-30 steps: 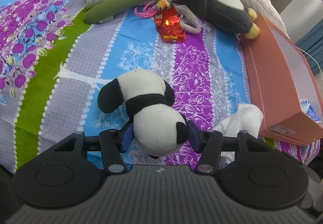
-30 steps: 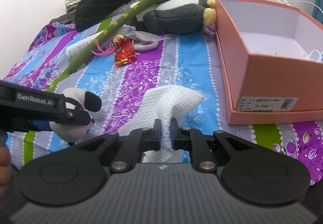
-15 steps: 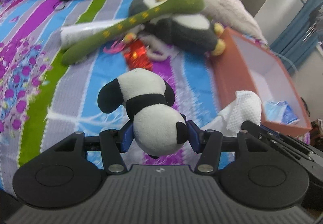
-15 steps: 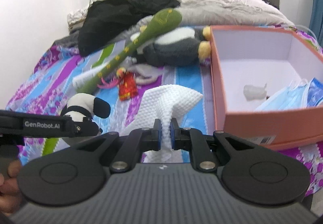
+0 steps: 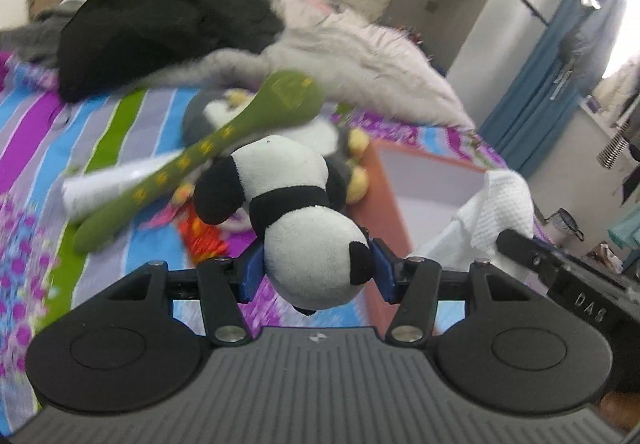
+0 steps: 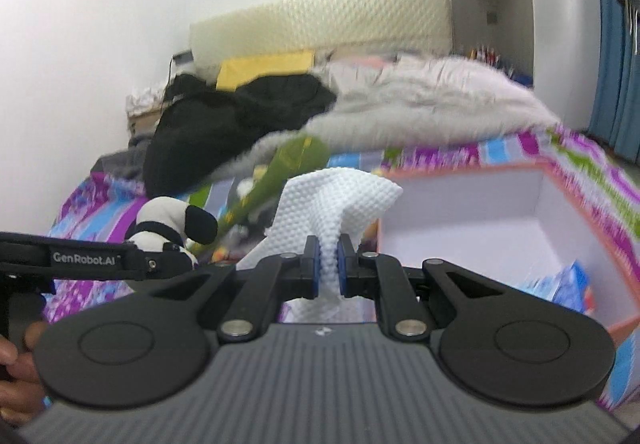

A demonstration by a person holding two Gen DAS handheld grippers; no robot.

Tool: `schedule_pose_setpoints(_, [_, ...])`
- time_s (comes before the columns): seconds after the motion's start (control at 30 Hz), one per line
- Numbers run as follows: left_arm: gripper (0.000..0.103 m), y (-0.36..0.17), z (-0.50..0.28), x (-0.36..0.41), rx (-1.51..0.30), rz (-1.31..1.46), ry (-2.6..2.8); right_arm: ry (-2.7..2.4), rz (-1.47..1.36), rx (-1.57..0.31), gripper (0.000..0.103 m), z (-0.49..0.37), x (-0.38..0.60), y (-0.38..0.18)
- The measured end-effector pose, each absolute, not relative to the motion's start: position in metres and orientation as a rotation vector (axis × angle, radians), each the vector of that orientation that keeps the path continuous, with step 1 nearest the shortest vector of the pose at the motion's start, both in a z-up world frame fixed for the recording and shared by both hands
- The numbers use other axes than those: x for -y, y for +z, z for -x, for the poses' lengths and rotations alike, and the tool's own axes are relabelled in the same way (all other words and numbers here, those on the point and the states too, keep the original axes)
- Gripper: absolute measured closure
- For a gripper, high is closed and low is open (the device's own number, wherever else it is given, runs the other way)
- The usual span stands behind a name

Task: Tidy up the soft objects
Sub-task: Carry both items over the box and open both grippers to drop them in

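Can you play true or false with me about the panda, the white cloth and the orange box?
1. The left claw squeezes the panda toy. True.
2. The right claw is open with nothing in it. False: it is shut on the white cloth.
3. The orange box has a lid on it. False: its top is open and you can see inside.
4. The panda toy is lying inside the orange box. False: it is held up in the left claw, outside the box.
5. A long green plush lies on the striped bedsheet. True.
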State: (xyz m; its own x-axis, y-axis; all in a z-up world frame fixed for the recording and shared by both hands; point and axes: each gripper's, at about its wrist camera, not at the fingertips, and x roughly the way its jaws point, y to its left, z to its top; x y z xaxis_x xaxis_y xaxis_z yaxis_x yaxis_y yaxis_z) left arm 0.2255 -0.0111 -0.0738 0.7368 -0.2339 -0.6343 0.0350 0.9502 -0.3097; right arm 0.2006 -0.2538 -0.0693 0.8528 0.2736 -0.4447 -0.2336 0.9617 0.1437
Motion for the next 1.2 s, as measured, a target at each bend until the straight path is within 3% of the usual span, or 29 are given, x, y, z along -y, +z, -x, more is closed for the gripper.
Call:
schedule_pose_setpoints(0.2, [0.042, -0.042, -0.259, 0.047, -0.715, 0.280, -0.249, 0.228, -0.114, -0.429, 0.090, -0.225, 0.288, -0.040])
schedule_pose_setpoints(0.57, [0.042, -0.032, -0.333, 0.159, -0.817, 0.143, -0.417, 0.110, -0.159, -0.587, 0.090, -0.279, 0.360, -0.050])
schedule_pose_setpoints(0.87, [0.042, -0.077, -0.396, 0.234, -0.988, 0.066, -0.437, 0.039, -0.168, -0.798, 0.090, -0.333, 0.392, -0.105])
schedule_pose_setpoints(1.2, [0.042, -0.140, -0.433, 0.255, -1.148, 0.055, -0.423, -0.003, -0.190, -0.933, 0.089, -0.352, 0.419, -0.158])
